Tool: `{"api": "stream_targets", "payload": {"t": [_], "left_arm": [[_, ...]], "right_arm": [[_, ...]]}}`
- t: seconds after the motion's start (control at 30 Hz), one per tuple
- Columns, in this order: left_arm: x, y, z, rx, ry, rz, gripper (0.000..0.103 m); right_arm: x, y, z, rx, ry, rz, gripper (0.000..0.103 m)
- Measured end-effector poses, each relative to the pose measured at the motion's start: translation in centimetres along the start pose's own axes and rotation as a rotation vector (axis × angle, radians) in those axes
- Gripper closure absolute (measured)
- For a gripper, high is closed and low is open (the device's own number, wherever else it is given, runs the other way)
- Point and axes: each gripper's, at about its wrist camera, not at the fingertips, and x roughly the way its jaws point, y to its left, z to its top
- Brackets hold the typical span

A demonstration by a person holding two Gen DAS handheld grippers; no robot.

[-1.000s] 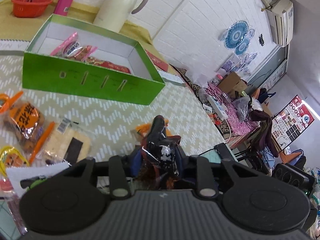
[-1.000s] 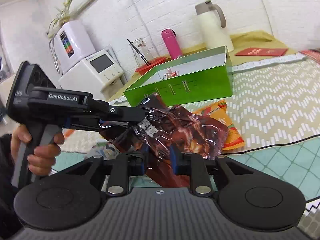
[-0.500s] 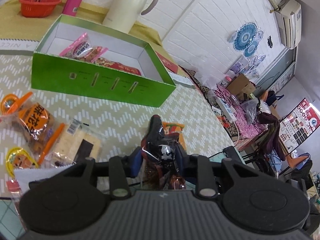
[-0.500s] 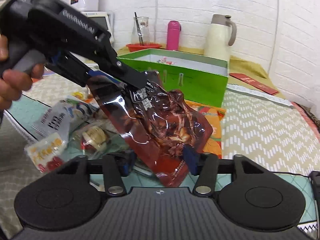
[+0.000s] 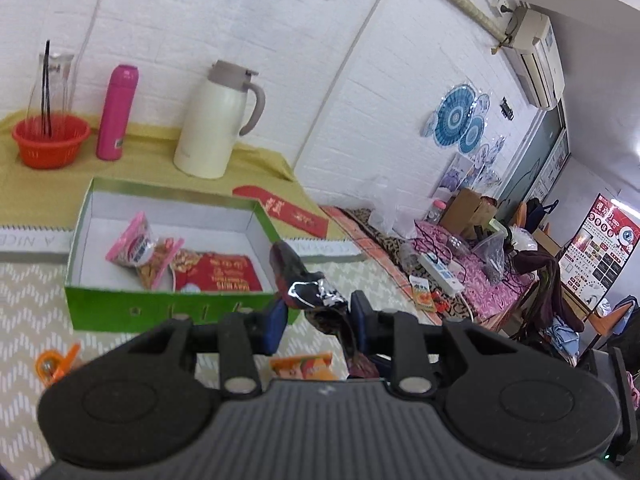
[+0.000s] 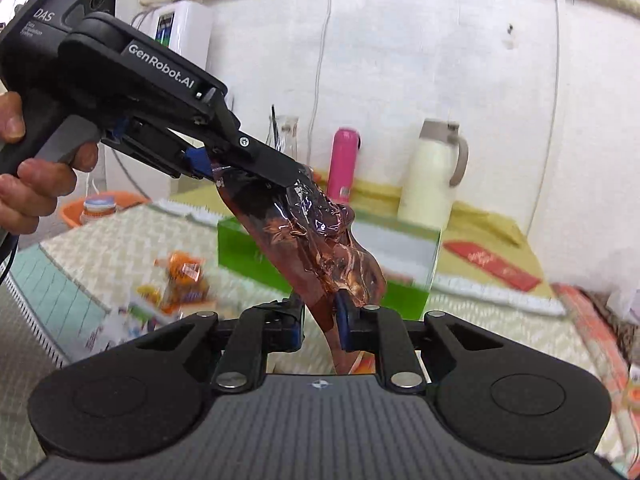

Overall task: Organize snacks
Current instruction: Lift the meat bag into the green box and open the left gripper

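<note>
Right wrist view shows the right gripper [image 6: 319, 326] at lower centre, its blue-padded jaws pressed onto the lower end of a dark red-brown foil snack pouch [image 6: 316, 236]. The pouch runs up and to the left across the middle of the frame, off the table, to the left gripper [image 6: 256, 172], whose black fingers pinch its upper end. A hand [image 6: 36, 168] at the left edge grips that tool's handle. Behind the pouch, at centre, sits the green box [image 6: 244, 250]; a blurred heap of loose snack packets [image 6: 176, 280] lies at lower left on the chevron tablecloth [image 6: 120, 240]. A pink bottle [image 6: 343, 160] and a cream thermos jug [image 6: 432, 176] stand behind the box, against the white brick wall.

Left wrist view has the left gripper [image 5: 319, 316] at lower centre, its jaws a little apart with the crumpled top of the snack pouch [image 5: 308, 288] pinched between the pads and rising up between them. Just to the upper left is the green box [image 5: 120, 308], open-topped and white inside, holding a pink-edged packet [image 5: 138, 246] and a red packet [image 5: 220, 276]. An orange packet [image 5: 304, 366] lies on the cloth below the jaws. Farther back, at upper left, stand the thermos jug [image 5: 212, 120], the pink bottle [image 5: 117, 112] and an orange basket [image 5: 50, 142].
</note>
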Motion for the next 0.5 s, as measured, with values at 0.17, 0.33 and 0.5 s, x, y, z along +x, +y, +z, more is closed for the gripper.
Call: {"api": "stream_targets", "payload": {"t": [0.17,0.33,0.5], "left_arm": [[0.7,1.0,3.4,0.002,-0.052,0.004,0.076],[3.3,3.2,4.8,-0.009,-0.05,0.023,0.076],[6.5,6.5,5.0,-0.075,-0.015,0.031,0.076]], "right_arm": [[2.6,-1.1,3.1,-0.052,-0.063,-0.012,0.074],[6.3,-2.1,3.7,-0.055,-0.056,-0.006,0.074],[9.7,-2.9,3.1,-0.036,-0.004,0.002,0.075]]}}
